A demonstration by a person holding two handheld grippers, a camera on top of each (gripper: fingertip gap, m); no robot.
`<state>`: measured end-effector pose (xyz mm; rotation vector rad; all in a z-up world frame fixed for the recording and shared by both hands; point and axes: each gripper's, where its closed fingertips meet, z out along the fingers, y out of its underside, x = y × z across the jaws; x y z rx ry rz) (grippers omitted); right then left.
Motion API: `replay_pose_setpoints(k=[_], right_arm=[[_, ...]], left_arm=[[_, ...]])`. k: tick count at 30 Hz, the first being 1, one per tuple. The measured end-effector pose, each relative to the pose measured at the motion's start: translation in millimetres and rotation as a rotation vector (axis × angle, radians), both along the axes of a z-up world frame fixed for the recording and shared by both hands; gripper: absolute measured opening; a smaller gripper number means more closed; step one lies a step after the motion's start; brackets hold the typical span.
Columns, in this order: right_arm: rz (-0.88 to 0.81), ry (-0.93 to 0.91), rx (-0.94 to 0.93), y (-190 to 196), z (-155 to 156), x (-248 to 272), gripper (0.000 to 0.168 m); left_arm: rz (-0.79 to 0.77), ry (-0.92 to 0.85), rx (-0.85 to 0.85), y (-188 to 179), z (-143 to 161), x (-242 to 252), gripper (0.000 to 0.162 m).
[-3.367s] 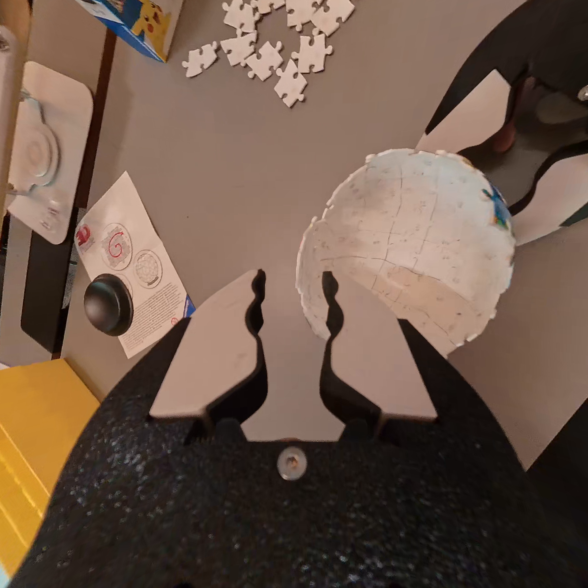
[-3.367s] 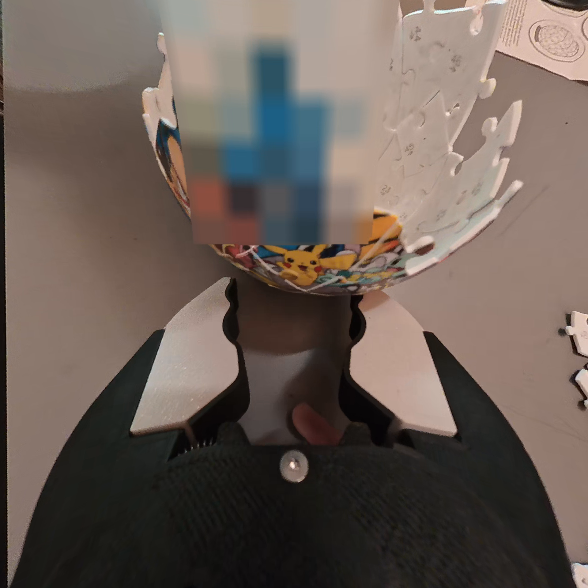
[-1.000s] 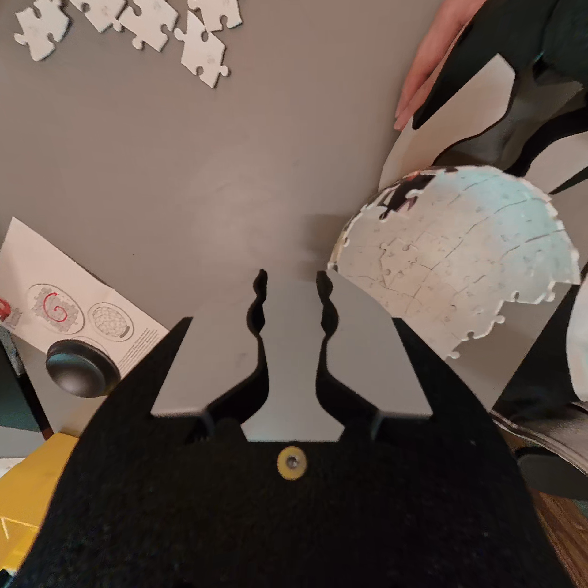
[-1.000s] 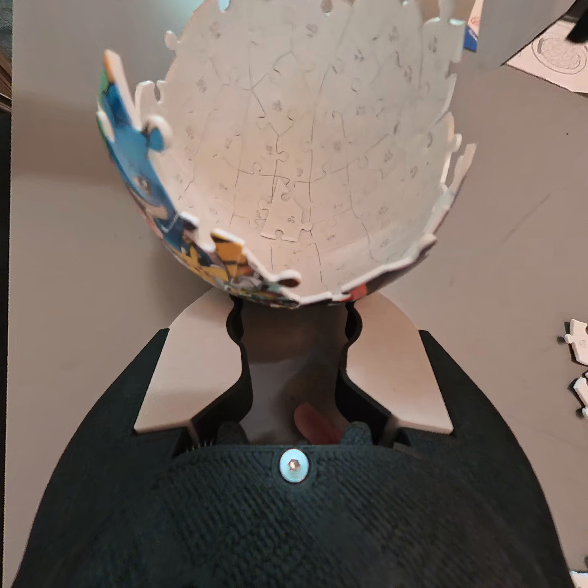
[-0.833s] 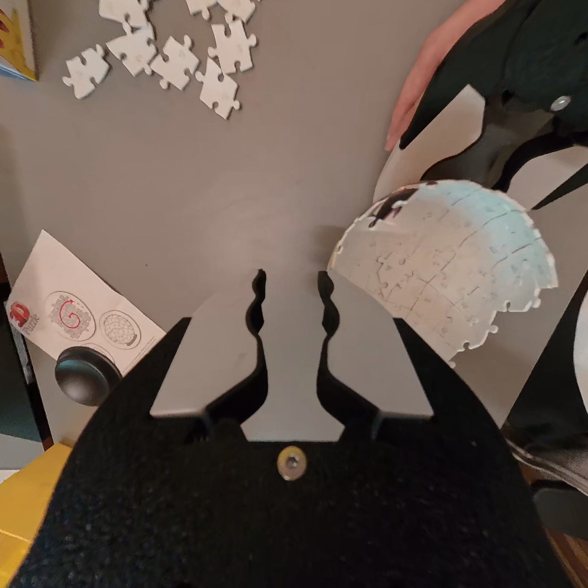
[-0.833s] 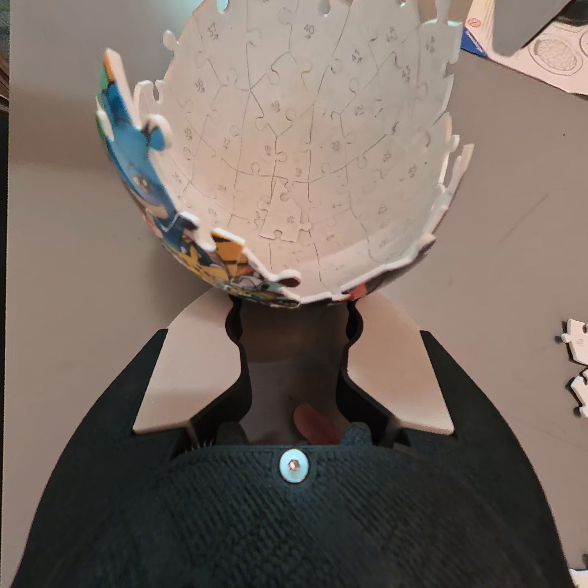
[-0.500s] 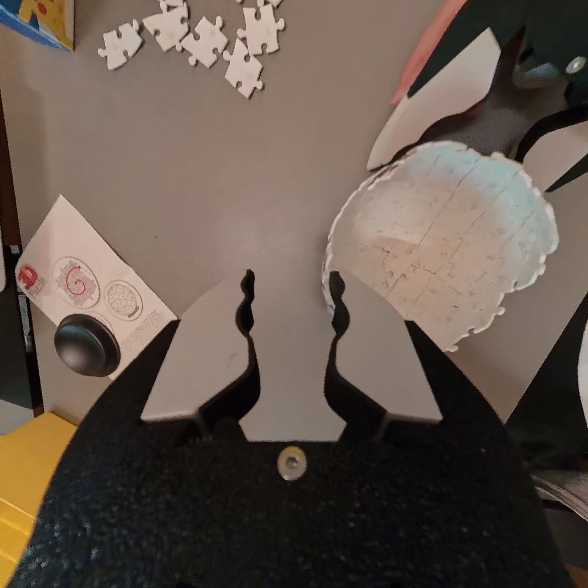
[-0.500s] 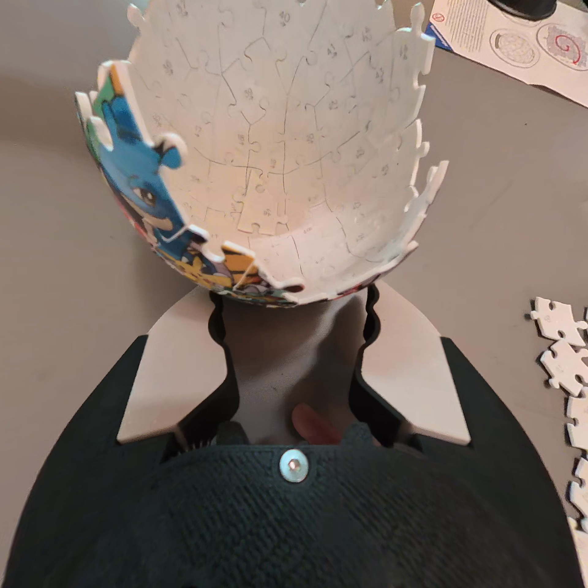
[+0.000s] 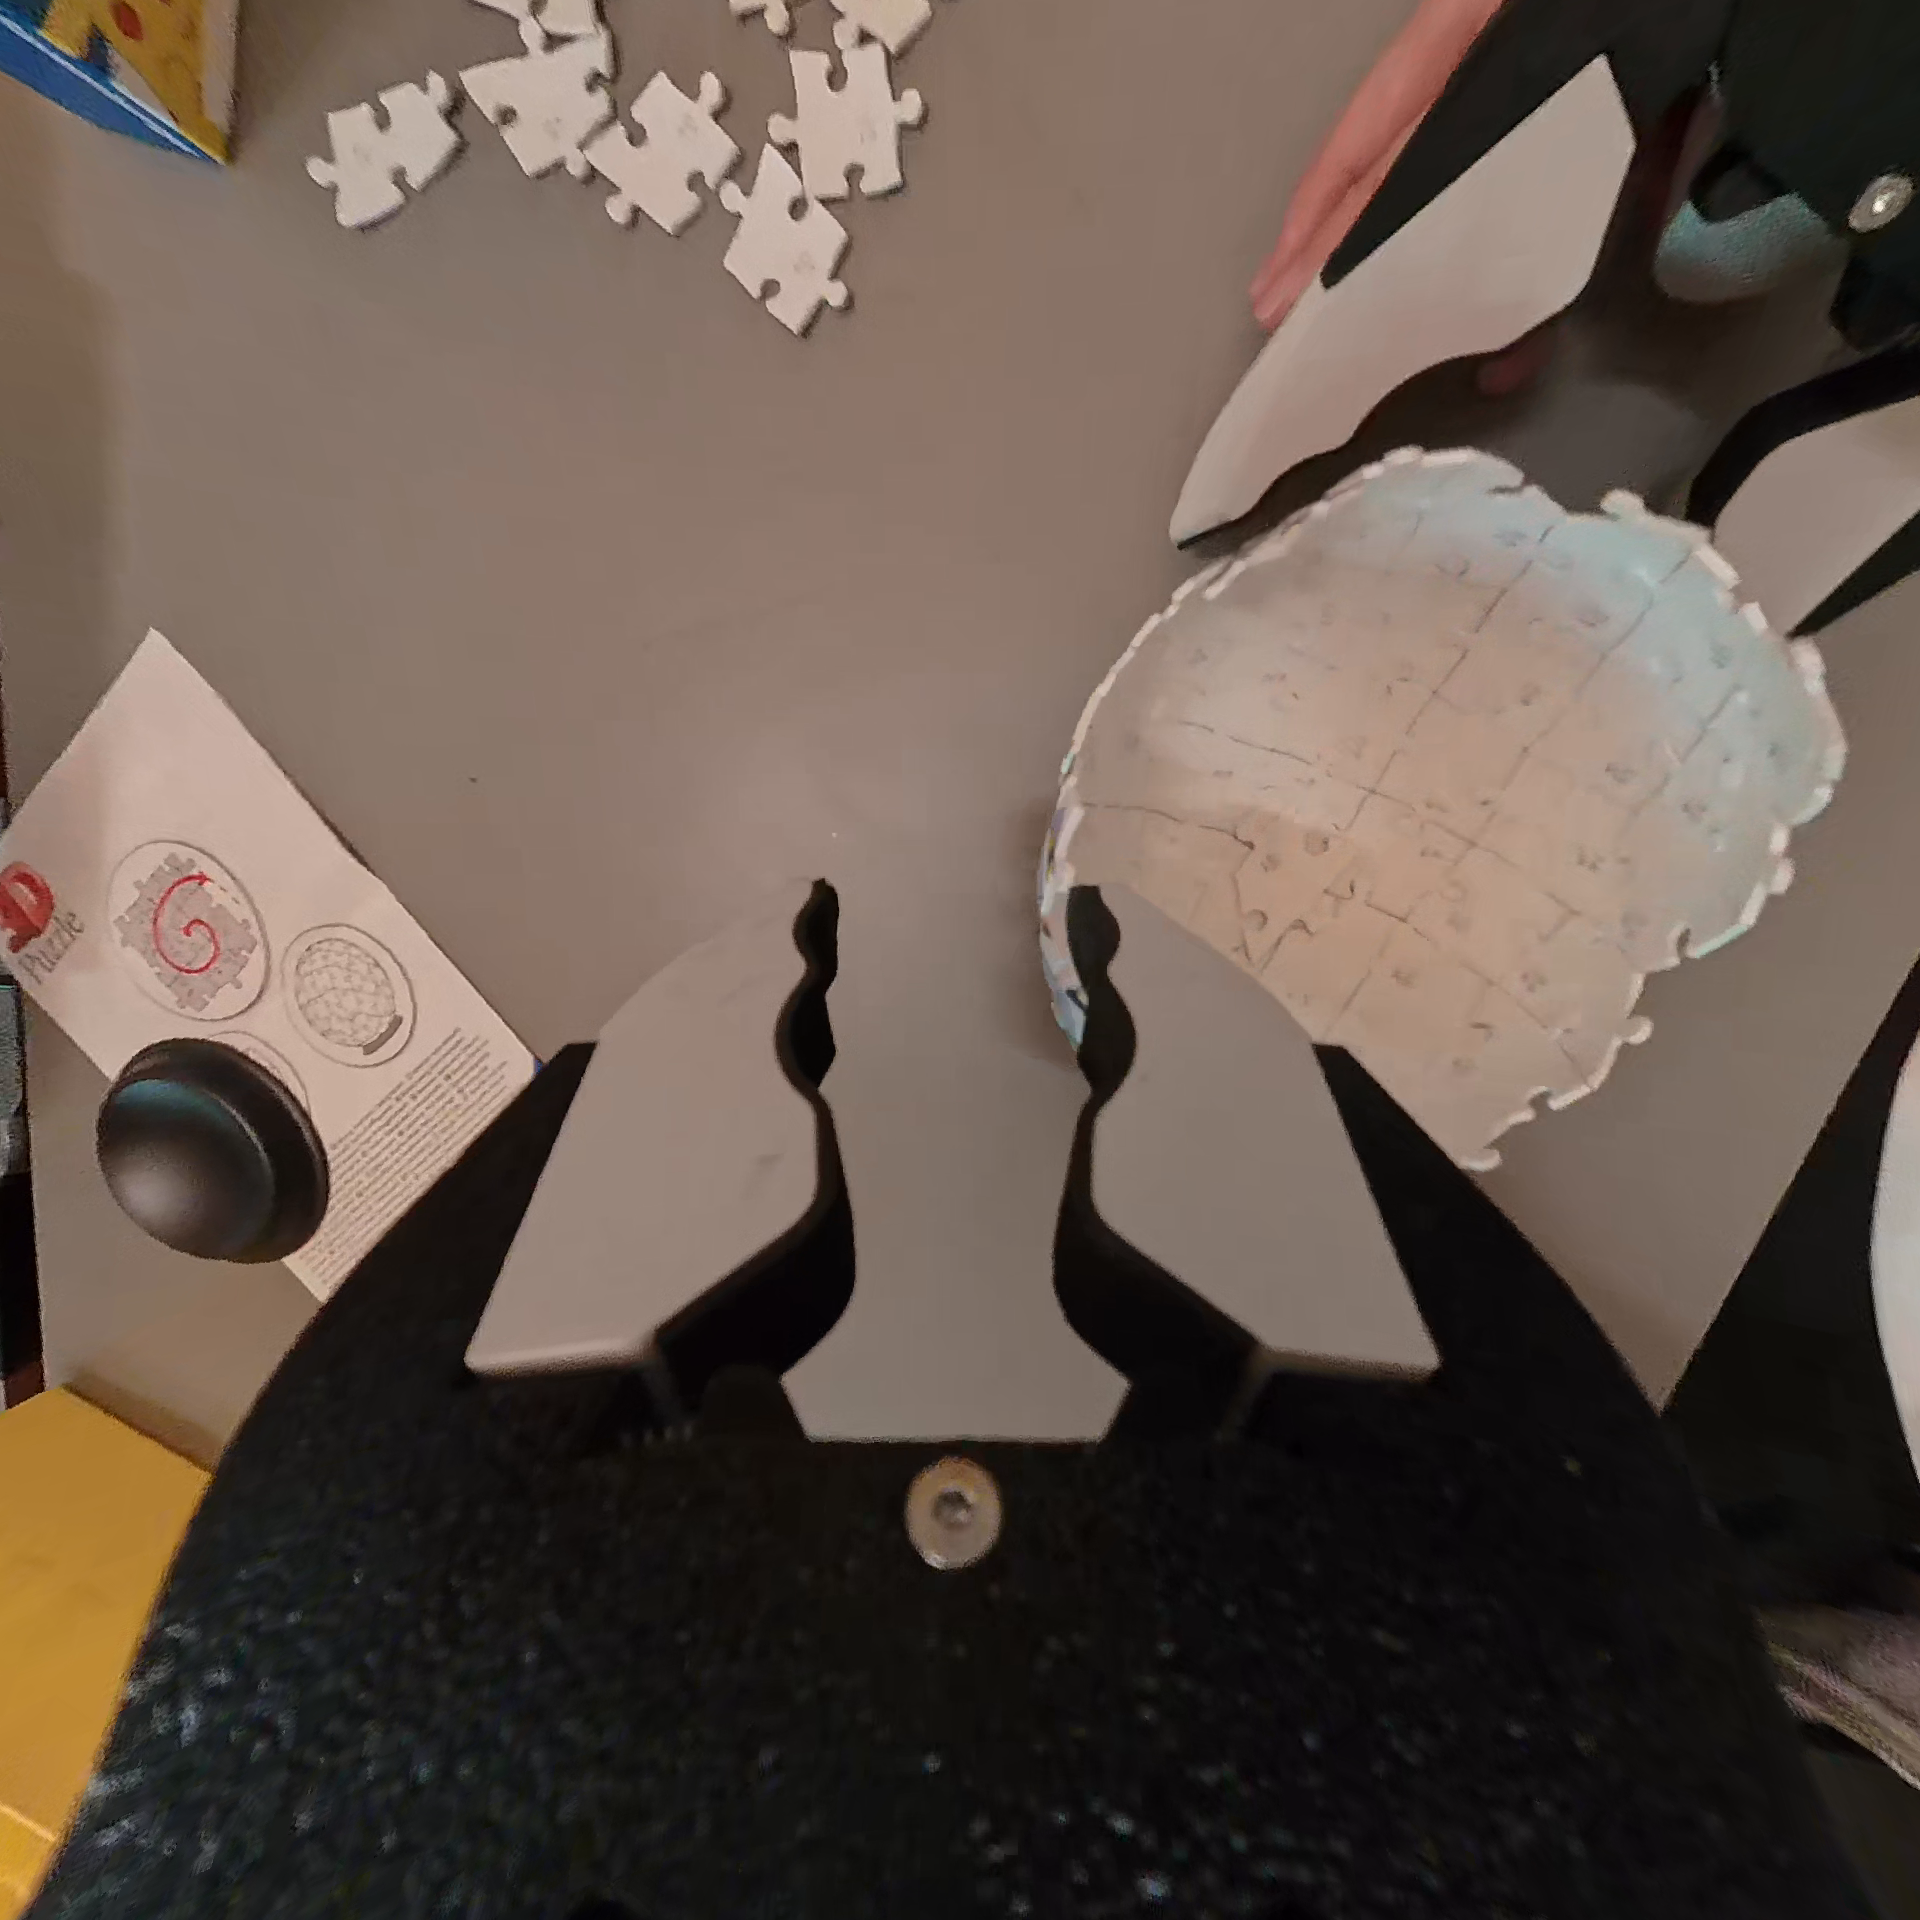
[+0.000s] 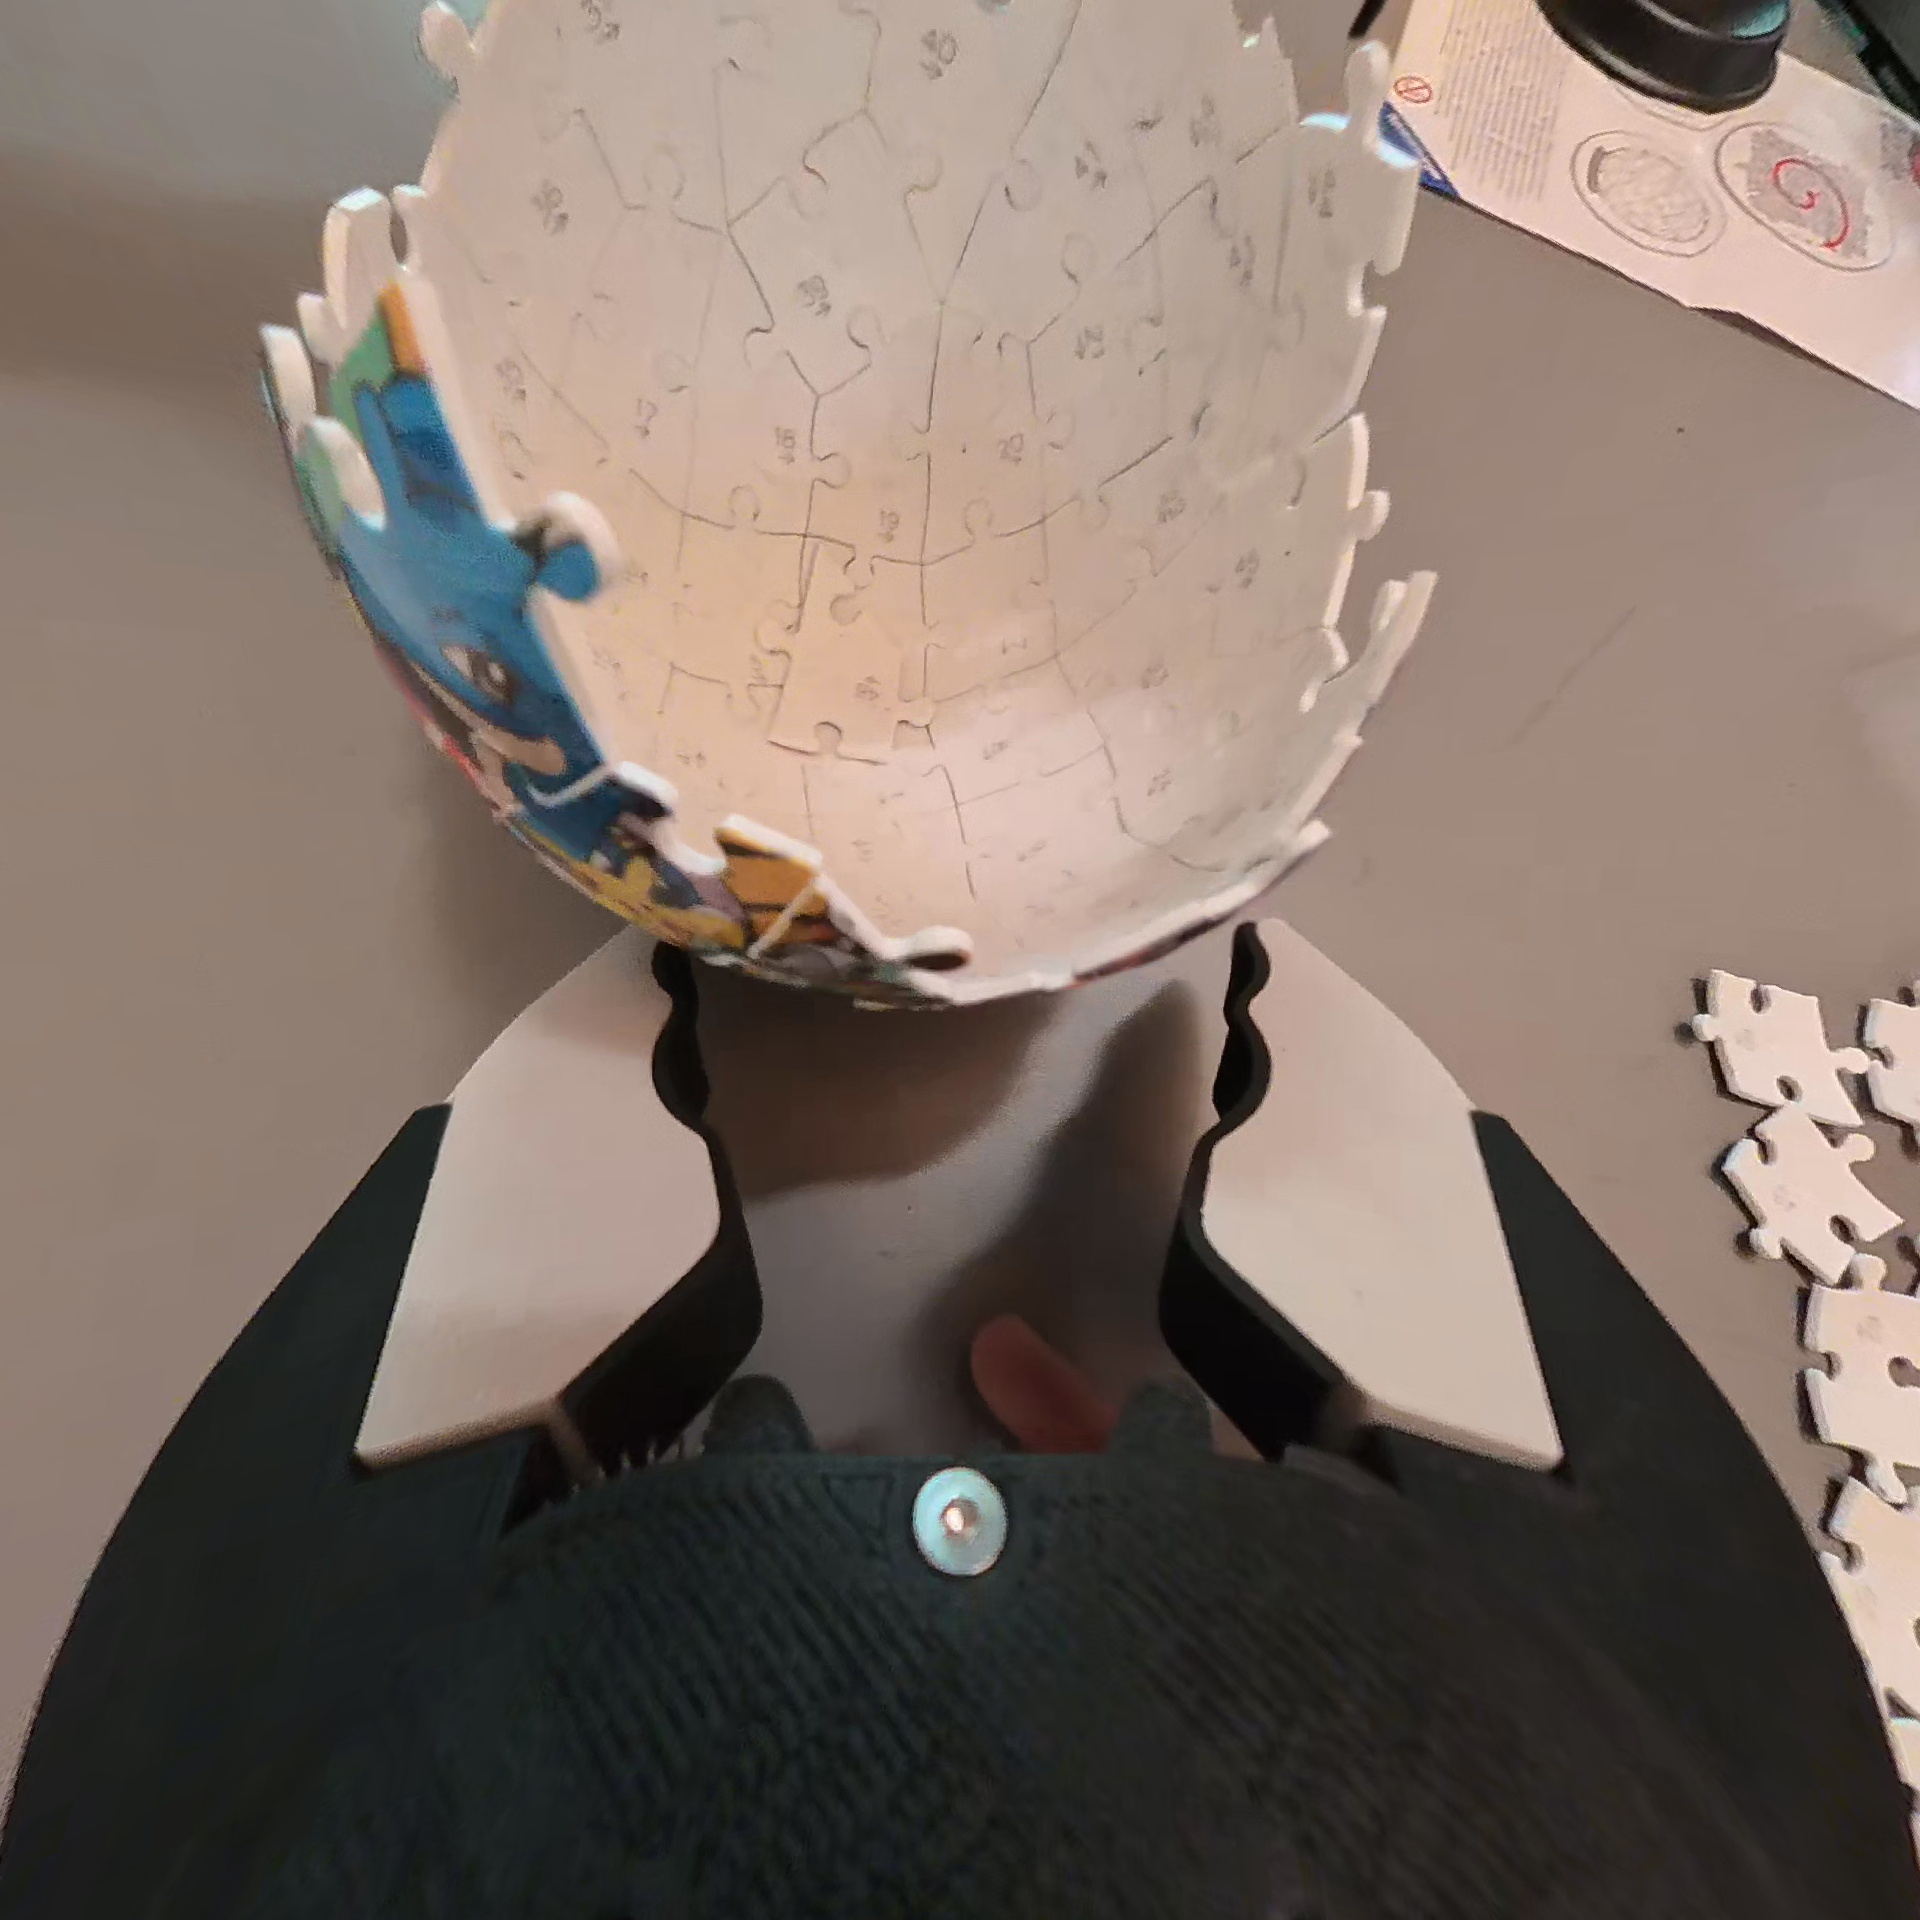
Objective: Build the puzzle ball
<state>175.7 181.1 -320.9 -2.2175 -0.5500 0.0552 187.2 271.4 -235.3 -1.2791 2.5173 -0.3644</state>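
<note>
The half-built puzzle ball [image 10: 935,468] is a bowl-shaped shell, white inside and printed in colour outside. It rests on the grey table [image 10: 208,935], open side up and tilted. My right gripper [image 10: 956,945] is open, its tips on either side of the shell's near lower rim; contact cannot be told. In the left wrist view the shell [image 9: 1455,831] lies right of my left gripper [image 9: 956,904], which is open and empty, its right fingertip close to the shell's edge. The right gripper [image 9: 1455,260] shows behind the shell. Loose white pieces [image 9: 675,135] lie at the far side and also show in the right wrist view [image 10: 1787,1143].
A folded instruction sheet [image 9: 239,935] lies at the left with a black round stand [image 9: 208,1153] on it. A yellow box [image 9: 73,1507] is at the lower left and a blue-and-yellow box [image 9: 125,62] at the top left. A person's finger [image 10: 1039,1392] shows behind the right jaws.
The right gripper's jaws have spread wider around the shell's lower rim. The left gripper has opened a little and drawn back, bringing more of the table and loose pieces into view.
</note>
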Motion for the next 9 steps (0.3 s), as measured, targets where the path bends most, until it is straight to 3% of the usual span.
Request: replay_pose_setpoints(k=[5, 9], right_arm=[[-0.05, -0.003, 0.03, 3.2, 4.0, 9.4, 0.097], [0.012, 0.012, -0.021, -5.3, -1.5, -1.1, 0.104]], left_arm=[[0.071, -0.144, -0.04, 1.2, 18.0, 13.2, 0.045], [0.118, -0.184, -0.006, 10.7, 24.7, 14.6, 0.061]])
